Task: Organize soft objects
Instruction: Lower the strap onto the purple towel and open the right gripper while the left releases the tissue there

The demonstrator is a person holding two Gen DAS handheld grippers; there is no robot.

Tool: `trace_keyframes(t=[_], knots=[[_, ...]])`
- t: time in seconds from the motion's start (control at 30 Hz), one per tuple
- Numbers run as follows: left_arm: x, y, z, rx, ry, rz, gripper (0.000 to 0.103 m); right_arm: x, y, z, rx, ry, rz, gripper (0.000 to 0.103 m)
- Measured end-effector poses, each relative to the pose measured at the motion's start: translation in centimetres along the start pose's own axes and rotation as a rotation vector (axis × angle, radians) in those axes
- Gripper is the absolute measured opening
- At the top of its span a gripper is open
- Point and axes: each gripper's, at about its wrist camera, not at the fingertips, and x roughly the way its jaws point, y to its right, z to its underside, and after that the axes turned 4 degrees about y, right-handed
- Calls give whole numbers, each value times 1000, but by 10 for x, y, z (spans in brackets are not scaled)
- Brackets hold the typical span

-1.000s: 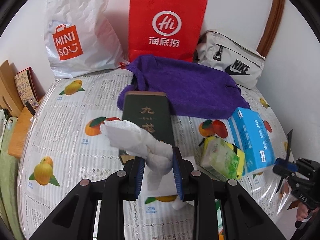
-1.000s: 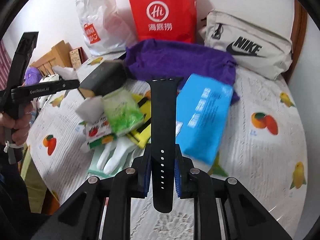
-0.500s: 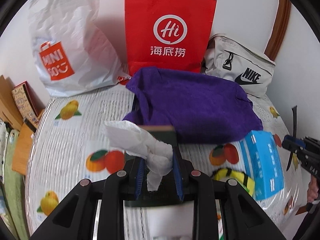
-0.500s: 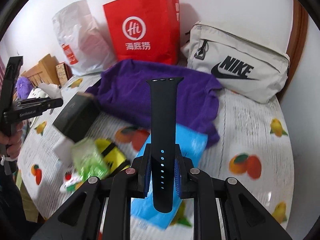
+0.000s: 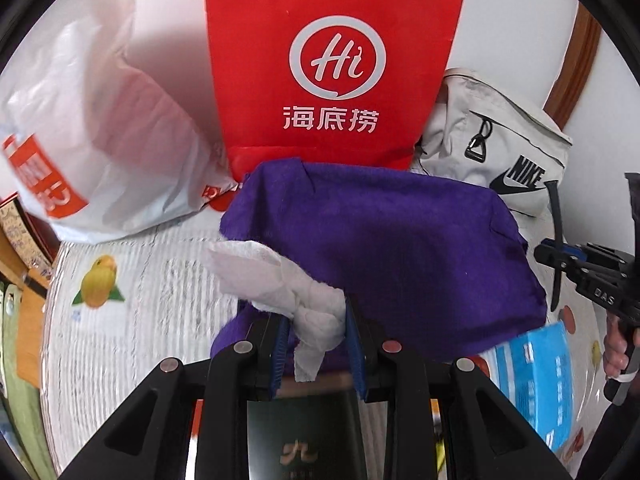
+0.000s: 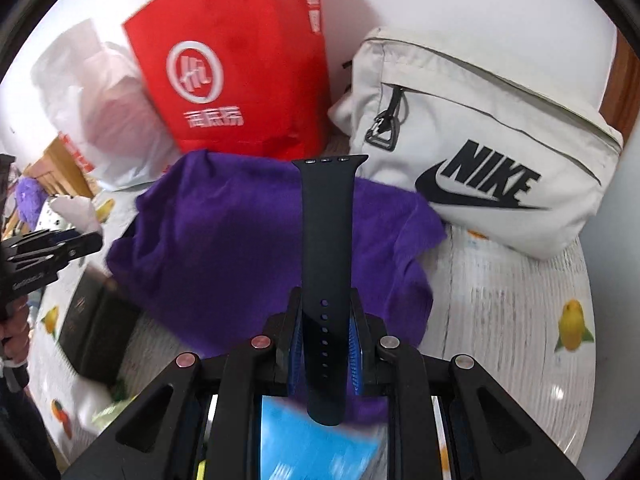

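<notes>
Along the table's (image 5: 132, 280) back edge stand a white plastic bag (image 5: 100, 152), a red paper bag (image 5: 332, 60) and a Nike pouch (image 6: 480, 152), with a purple cloth (image 5: 400, 256) before them, while the left gripper (image 5: 318, 344) clamps a crumpled white tissue (image 5: 280, 284) and the right gripper (image 6: 326, 352) pinches a black watch strap (image 6: 327, 240) above that cloth.

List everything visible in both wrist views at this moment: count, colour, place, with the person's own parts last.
paper bag: one, red, at the wall
plastic bag: one, white, left of paper bag
Nike bag: one, off-white, right of paper bag
cloth: one, purple, before the bags
tissue: one, white, in left gripper
watch strap: one, black, in right gripper
box: one, dark, beside cloth
packet: one, blue, right of cloth
tablecloth: one, white, fruit print
left gripper: one, black, shut
right gripper: one, black, shut
hand: one, on the right gripper's handle
</notes>
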Motion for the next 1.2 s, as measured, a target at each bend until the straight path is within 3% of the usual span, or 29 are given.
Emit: trace_keyframes(t=[0.2, 0.47, 0.97, 1.03, 1.1, 1.2], knots=[[28, -2, -18, -7, -17, 24, 25, 43, 11, -16, 10, -73, 23, 19], [70, 0, -36, -3, -72, 36, 25, 88, 16, -14, 5, -182, 27, 19], [103, 8, -56, 4, -116, 18, 30, 106, 13, -16, 0, -209, 8, 20], [104, 7, -55, 0, -125, 15, 35, 106, 15, -15, 5, -211, 4, 24], [103, 9, -56, 2, -122, 9, 46, 101, 16, -16, 14, -203, -1, 36], [94, 14, -52, 11, -101, 7, 62, 89, 15, -16, 13, -181, -10, 41]])
